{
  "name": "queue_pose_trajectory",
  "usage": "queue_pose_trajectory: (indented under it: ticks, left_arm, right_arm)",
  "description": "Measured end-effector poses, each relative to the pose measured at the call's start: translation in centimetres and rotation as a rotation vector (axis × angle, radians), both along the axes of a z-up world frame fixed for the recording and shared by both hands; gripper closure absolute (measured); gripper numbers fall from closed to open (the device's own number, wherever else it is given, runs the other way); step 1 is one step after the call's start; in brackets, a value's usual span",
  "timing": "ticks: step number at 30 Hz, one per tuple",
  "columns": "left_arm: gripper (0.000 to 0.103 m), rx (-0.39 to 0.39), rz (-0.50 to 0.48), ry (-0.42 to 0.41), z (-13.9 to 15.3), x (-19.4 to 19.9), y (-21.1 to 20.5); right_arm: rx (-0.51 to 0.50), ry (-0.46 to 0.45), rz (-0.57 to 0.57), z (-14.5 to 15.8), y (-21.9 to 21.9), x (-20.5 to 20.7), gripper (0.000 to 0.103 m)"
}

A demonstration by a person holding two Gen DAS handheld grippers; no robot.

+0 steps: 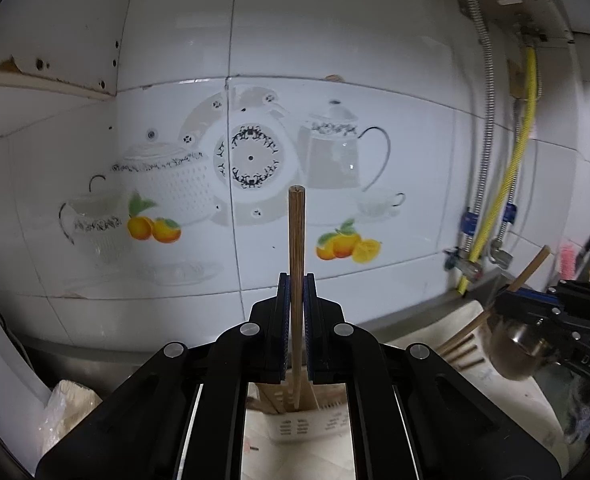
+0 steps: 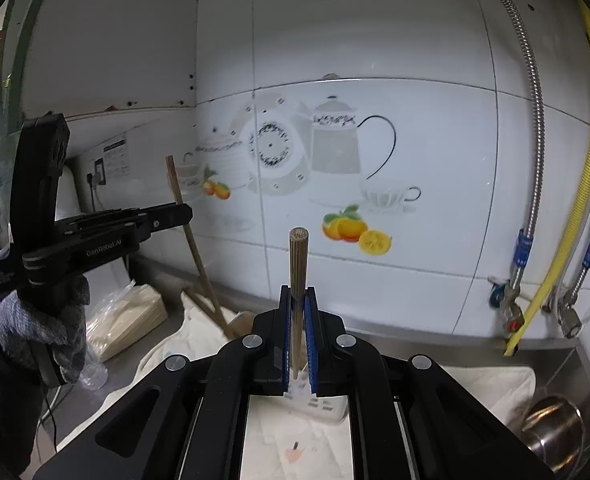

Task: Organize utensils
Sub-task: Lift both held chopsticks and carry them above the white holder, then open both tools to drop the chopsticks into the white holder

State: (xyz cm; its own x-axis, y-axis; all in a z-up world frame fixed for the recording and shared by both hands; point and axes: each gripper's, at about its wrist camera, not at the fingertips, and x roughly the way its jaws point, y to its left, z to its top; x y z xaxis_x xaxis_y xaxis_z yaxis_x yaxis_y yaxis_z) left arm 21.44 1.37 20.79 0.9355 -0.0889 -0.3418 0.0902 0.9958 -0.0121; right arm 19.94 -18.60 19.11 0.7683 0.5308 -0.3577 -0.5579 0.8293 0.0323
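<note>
Left wrist view: your left gripper pinches a wooden chopstick upright at frame centre, jaws clamped on it. Right wrist view: your right gripper pinches another chopstick likewise, before the tiled wall.

Steel counter under the tiled wall, white cloth spread on it, metal pot, bagged packet

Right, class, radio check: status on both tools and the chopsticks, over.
Left tool shut on a chopstick, held upright. Right tool shut on a second chopstick. More chopsticks lying on the cloth. Nothing in the way, over.
</note>
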Motion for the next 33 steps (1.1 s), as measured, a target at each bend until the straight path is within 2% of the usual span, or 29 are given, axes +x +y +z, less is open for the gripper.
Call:
queue_pose_trajectory:
  ticks: [4, 14, 24, 26, 28, 32, 33]
  left_arm:
    - [0.098, -0.024, 0.011, 0.016, -1.3, 1.6, 0.4]
    - [0.097, -0.090, 0.016, 0.100, -5.0, 3.6, 1.9]
    - [0.095, -0.092, -0.002, 0.125, -5.7, 3.2, 1.7]
    - [0.091, -0.102, -0.008, 0.127, -5.8, 3.0, 1.8]
    - [0.076, -0.105, -0.003, 0.126, -5.7, 2.7, 1.9]
    - [0.070, -0.100, -0.006, 0.116, -5.5, 1.7, 1.8]
    - [0.064, -0.099, -0.007, 0.110, -5.4, 1.3, 1.7]
  right_arm:
    - [-0.013, -0.005, -0.024, -0.2, 0.2, 1.6, 0.097]
    - [-0.070, 0.053, -0.050, -2.6, 0.4, 4.1, 0.097]
    - [-0.077, 0.085, -0.059, -3.9, 0.7, 4.9, 0.096]
    - [-0.075, 0.082, -0.059, -3.8, 0.7, 4.8, 0.096]
    - [-0.072, 0.078, -0.063, -3.6, 0.5, 4.6, 0.093]
    - [-0.071, 0.067, -0.070, -3.3, 0.2, 4.0, 0.085]
    - [-0.070, 0.064, -0.073, -3.1, 0.1, 3.8, 0.083]
